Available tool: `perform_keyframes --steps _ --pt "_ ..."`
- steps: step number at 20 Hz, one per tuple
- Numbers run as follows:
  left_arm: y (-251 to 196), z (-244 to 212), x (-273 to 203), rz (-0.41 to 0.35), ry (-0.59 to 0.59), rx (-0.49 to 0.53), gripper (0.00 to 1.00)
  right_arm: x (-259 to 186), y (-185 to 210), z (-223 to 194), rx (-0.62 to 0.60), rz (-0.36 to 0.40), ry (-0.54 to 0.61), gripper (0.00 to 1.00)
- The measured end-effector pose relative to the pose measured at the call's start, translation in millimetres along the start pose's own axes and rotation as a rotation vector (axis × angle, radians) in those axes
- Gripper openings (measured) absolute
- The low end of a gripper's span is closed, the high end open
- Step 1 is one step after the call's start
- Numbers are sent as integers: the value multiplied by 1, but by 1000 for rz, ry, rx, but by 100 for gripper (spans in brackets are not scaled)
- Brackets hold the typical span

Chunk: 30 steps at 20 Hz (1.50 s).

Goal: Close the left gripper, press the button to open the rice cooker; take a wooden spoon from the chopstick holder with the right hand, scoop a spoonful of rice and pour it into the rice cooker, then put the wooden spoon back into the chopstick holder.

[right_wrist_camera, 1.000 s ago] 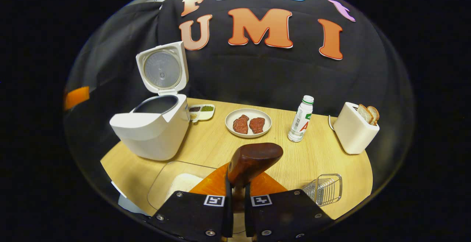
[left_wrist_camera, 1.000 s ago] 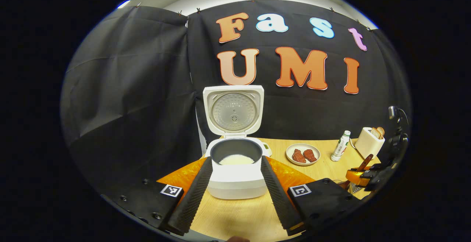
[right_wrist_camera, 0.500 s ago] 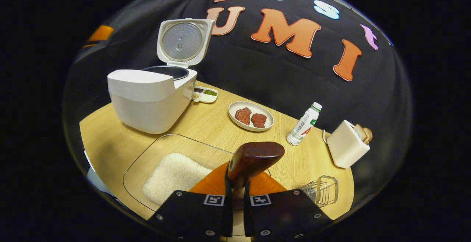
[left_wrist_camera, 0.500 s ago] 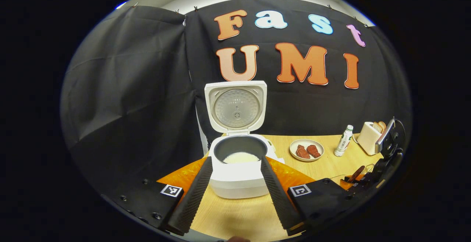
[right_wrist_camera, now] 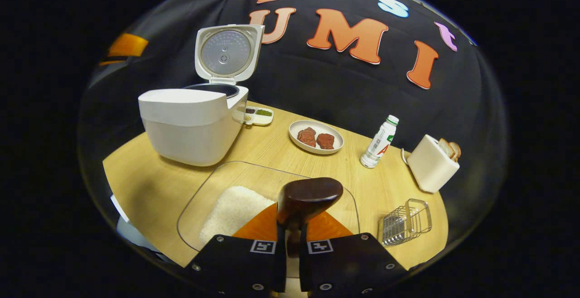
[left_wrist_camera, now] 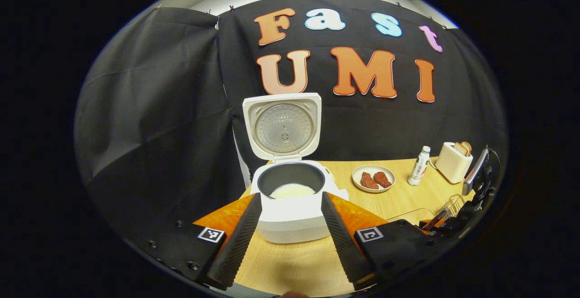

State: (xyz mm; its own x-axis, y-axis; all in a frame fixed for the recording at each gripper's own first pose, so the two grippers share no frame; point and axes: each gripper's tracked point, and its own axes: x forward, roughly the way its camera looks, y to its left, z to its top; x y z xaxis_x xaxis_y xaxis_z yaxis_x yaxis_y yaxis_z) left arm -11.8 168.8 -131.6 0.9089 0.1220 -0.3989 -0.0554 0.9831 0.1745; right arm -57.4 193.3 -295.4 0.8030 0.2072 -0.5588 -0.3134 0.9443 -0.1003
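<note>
The white rice cooker (left_wrist_camera: pixel 290 216) stands with its lid (left_wrist_camera: pixel 282 128) raised and a little rice in its dark pot (left_wrist_camera: pixel 292 190). My left gripper (left_wrist_camera: pixel 291 198) is open just in front of it, one finger to each side of the body and nothing between them. In the right gripper view my right gripper (right_wrist_camera: pixel 290 228) is shut on the dark wooden spoon (right_wrist_camera: pixel 309 196), whose bowl juts forward over the near end of a glass dish (right_wrist_camera: pixel 217 171) of white rice (right_wrist_camera: pixel 233 207). The wire chopstick holder (right_wrist_camera: pixel 404 222) stands to the right of the dish.
On the wooden table (right_wrist_camera: pixel 149 189) are a plate of red meat (right_wrist_camera: pixel 316 136), a white bottle (right_wrist_camera: pixel 379 141), a toaster with bread (right_wrist_camera: pixel 432 162) and a small condiment dish (right_wrist_camera: pixel 257 115) behind the cooker. The other gripper (left_wrist_camera: pixel 446 220) sits at the far right.
My right gripper has carried the spoon lower and closer over the glass dish of rice, with the view levelling out. The left gripper has drifted only slightly and stays open.
</note>
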Motion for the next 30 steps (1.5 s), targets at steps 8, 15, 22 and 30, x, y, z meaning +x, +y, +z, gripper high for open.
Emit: perform_keyframes --steps 8,15,22,30 --pt "13 -1 1 -11 -2 22 90 8 36 8 233 88 68 11" --pt "28 -5 7 -7 5 29 90 27 29 10 450 78 161 11" --pt "30 -5 11 -2 2 19 90 37 40 12 701 184 260 11" --pt "35 -8 13 26 16 -5 90 42 40 16 878 321 300 11"
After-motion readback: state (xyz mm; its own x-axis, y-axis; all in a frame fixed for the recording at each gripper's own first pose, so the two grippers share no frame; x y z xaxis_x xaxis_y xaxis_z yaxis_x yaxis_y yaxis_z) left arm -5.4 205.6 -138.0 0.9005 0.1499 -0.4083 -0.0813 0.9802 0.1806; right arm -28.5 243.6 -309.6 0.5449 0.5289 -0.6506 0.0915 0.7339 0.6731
